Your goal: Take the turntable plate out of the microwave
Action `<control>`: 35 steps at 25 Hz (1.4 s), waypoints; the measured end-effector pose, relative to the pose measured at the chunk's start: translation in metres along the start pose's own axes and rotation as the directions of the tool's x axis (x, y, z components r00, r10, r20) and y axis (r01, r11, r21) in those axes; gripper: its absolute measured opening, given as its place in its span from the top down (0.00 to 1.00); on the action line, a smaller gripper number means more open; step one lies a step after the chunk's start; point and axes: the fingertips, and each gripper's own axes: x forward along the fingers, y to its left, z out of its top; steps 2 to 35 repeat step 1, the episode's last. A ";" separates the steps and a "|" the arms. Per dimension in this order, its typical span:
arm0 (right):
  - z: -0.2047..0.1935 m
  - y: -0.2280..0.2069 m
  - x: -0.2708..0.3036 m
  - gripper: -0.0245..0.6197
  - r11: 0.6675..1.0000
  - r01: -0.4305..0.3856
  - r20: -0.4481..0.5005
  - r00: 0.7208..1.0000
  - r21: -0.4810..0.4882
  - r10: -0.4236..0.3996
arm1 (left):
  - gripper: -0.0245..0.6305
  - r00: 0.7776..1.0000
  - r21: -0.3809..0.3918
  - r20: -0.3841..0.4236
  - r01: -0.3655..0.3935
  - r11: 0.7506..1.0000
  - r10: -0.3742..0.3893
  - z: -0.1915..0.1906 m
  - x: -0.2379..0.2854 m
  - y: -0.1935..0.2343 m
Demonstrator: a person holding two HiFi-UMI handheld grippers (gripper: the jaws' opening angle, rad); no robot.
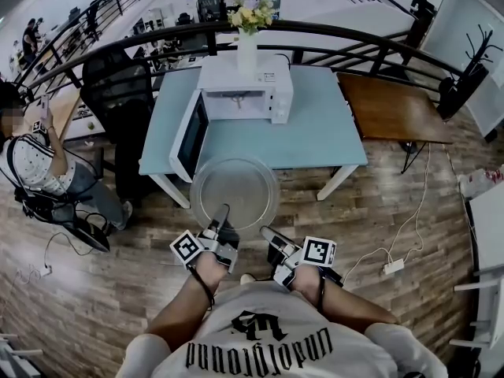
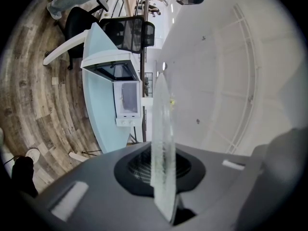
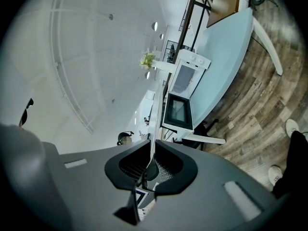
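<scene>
Wood floor w/ pale-blue table (image 1: 323, 132) behind; microwave (image 1: 244, 93) is sitting on it, door hanging open. Turntable plate (image 1: 234, 189) is hanging flat, already clear of the oven, just off the table edge and straight ahead of both grippers. Left gripper (image 1: 222, 213) and right gripper (image 1: 268, 235) are each clamping its near rim, L reaching slightly further in.

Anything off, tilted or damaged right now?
Nothing broken or spilled. The turntable plate is out, gripped at its near rim by the left gripper and right gripper. The microwave has its door hanging open and a flower vase on top.
</scene>
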 end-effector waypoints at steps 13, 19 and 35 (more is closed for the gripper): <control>-0.001 -0.002 -0.001 0.91 1.000 0.010 0.000 1.000 0.009 -0.010 | 0.85 1.000 -0.001 0.000 -0.001 1.000 0.001 -0.001 0.000 0.001; -0.001 -0.002 -0.001 0.91 1.000 0.010 0.000 1.000 0.009 -0.010 | 0.85 1.000 -0.001 0.000 -0.001 1.000 0.001 -0.001 0.000 0.001; -0.001 -0.002 -0.001 0.91 1.000 0.010 0.000 1.000 0.009 -0.010 | 0.85 1.000 -0.001 0.000 -0.001 1.000 0.001 -0.001 0.000 0.001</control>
